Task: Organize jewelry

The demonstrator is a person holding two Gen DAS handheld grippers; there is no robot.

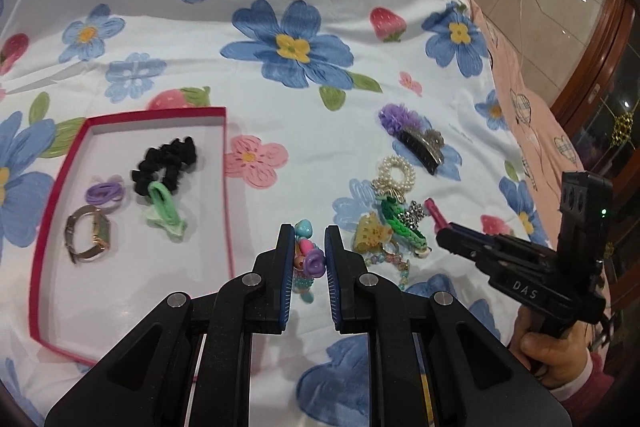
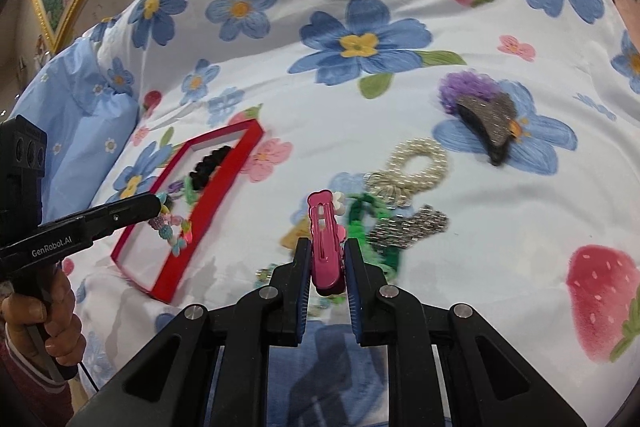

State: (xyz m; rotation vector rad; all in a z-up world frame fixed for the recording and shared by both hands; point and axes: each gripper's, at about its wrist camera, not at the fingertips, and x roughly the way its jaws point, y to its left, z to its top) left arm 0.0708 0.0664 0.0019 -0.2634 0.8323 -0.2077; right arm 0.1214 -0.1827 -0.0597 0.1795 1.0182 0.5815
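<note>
A red-rimmed tray point(image 1: 226, 187) on the flowered bedsheet holds a black scrunchie point(image 1: 166, 163), a green hair tie point(image 1: 164, 213), a purple hair tie point(image 1: 105, 191) and a watch point(image 1: 86, 237). My left gripper point(image 1: 307, 257) is shut on a colourful bead bracelet point(image 1: 306, 259), just right of the tray; in the right wrist view point(image 2: 158, 205) the bracelet point(image 2: 172, 231) hangs over the tray point(image 2: 208, 211). My right gripper point(image 2: 327, 267) is shut on a pink hair clip point(image 2: 326, 247), above a loose pile: pearl scrunchie point(image 2: 420, 163), green braided band point(image 2: 360, 223), silver beaded piece point(image 2: 412, 227).
A purple flower clip point(image 1: 396, 117) and a black claw clip point(image 1: 424, 147) lie further back on the sheet. A yellow charm point(image 1: 370, 237) and a pastel bead string point(image 1: 396, 263) sit in the pile. A blue pillow point(image 2: 80, 107) lies left; the bed edge falls off to the right point(image 1: 532, 131).
</note>
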